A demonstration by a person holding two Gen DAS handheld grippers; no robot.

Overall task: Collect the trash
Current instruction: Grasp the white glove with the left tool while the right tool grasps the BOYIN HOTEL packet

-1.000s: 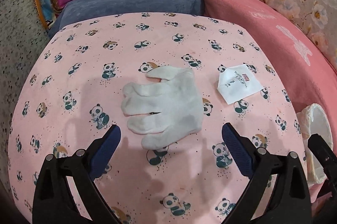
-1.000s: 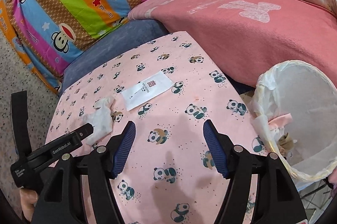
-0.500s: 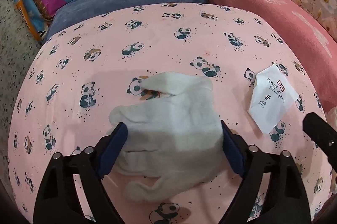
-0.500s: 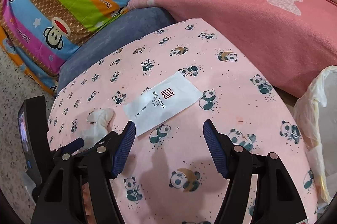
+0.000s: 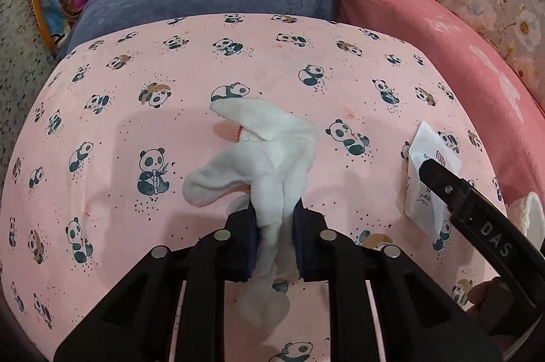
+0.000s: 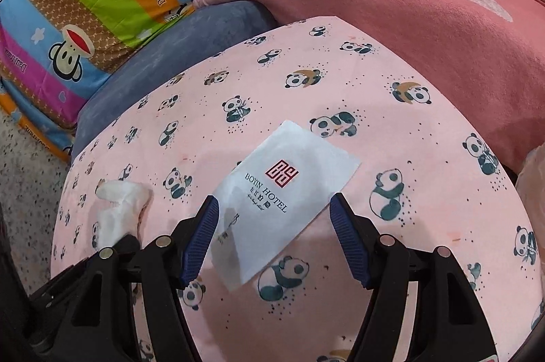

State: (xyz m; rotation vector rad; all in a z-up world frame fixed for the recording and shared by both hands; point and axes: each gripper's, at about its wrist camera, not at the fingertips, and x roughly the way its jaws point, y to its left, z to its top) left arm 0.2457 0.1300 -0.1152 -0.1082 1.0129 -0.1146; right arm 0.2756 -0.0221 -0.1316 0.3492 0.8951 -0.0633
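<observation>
Left gripper (image 5: 274, 225) clamps white glove (image 5: 265, 154); right gripper (image 6: 274, 229) spread w/ packet (image 6: 282, 191) between.

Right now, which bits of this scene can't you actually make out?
- Left wrist view: the right tool's black arm hides part of the white hotel packet.
- Left wrist view: the left tool covers the pinched middle of the white glove.
- Right wrist view: the frame's right edge cuts off a pale plastic bag; its contents are unseen.
- Right wrist view: small print on the packet under "BOYIN HOTEL" is too small.

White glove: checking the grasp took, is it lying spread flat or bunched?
Bunched: the white glove is pinched between the left claw pads, fingers splayed.
</observation>
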